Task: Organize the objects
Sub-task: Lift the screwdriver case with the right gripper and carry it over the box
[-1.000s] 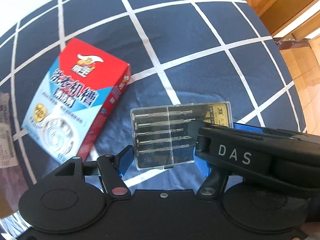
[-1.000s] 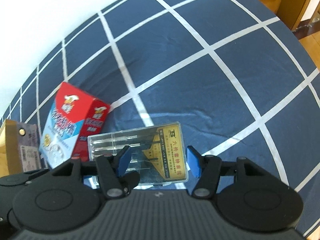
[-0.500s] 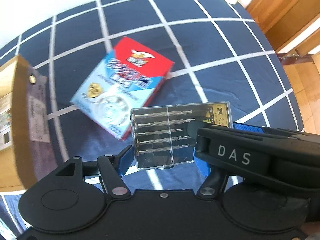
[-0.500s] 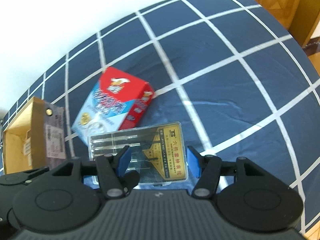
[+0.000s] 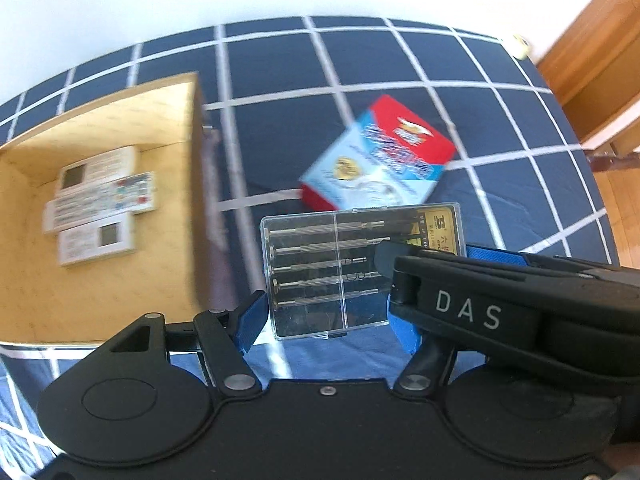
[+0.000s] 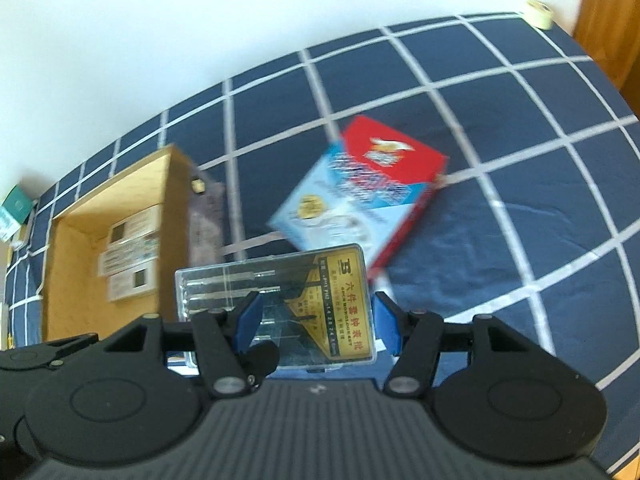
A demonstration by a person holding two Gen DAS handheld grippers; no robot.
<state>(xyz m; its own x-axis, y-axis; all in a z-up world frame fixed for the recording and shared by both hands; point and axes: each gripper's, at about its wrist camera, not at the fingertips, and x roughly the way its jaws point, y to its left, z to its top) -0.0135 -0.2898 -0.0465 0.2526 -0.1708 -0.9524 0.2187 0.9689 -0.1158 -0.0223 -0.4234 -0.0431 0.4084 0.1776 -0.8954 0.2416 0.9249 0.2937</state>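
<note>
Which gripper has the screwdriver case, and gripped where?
Both. The left gripper clamps the clear screwdriver case across its clear end; the right gripper clamps across its gold-label end. The case is off the cloth.

A dark blue cloth with a grid of white lines (image 5: pixel 400 64) covers the surface. Behind it stands a plain white wall (image 6: pixel 200 20), brightly lit. At the right side there is wooden furniture (image 5: pixel 592 64), and lower a light wooden floor (image 5: pixel 620 200).

Both wrist cameras look steeply down, sharing the screwdriver case (image 5: pixel 352 264).
</note>
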